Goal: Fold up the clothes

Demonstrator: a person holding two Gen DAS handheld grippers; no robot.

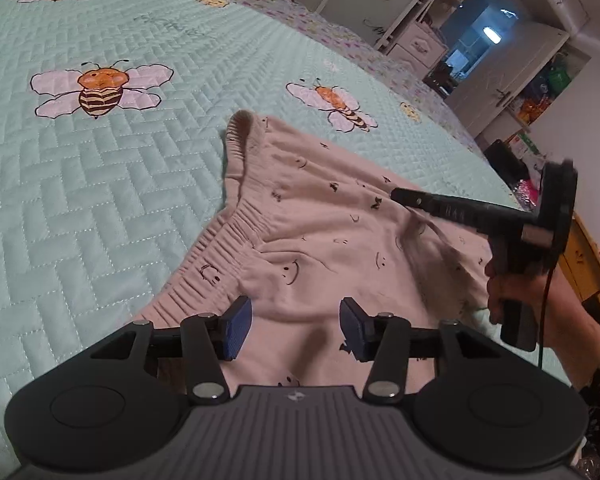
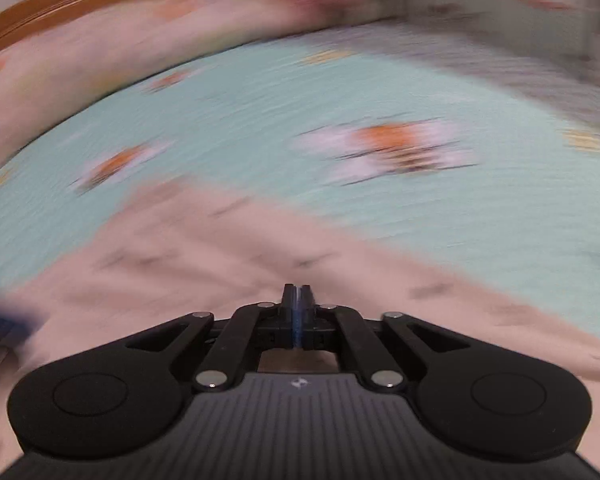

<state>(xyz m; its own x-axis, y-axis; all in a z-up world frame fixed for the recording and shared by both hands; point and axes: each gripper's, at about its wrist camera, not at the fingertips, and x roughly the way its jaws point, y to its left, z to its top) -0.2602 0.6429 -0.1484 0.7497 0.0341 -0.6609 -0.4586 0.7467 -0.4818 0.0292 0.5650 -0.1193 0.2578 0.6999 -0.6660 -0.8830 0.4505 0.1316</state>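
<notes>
Pink pants (image 1: 312, 236) with small black smiley prints lie on the bed, elastic waistband to the left. My left gripper (image 1: 296, 330) is open, its blue pads just above the near part of the pants, holding nothing. My right gripper (image 1: 396, 193) shows from the side in the left wrist view, over the pants' right part, jaws together. In the right wrist view, which is motion-blurred, the right gripper (image 2: 296, 300) is shut with no cloth visible between its pads, and the pants (image 2: 220, 264) lie below it.
The bed has a mint quilted cover (image 1: 100, 184) with bee prints. White cabinets and drawers (image 1: 416, 44) stand beyond the far edge. A wooden bed frame (image 1: 588, 260) and clutter are at the right.
</notes>
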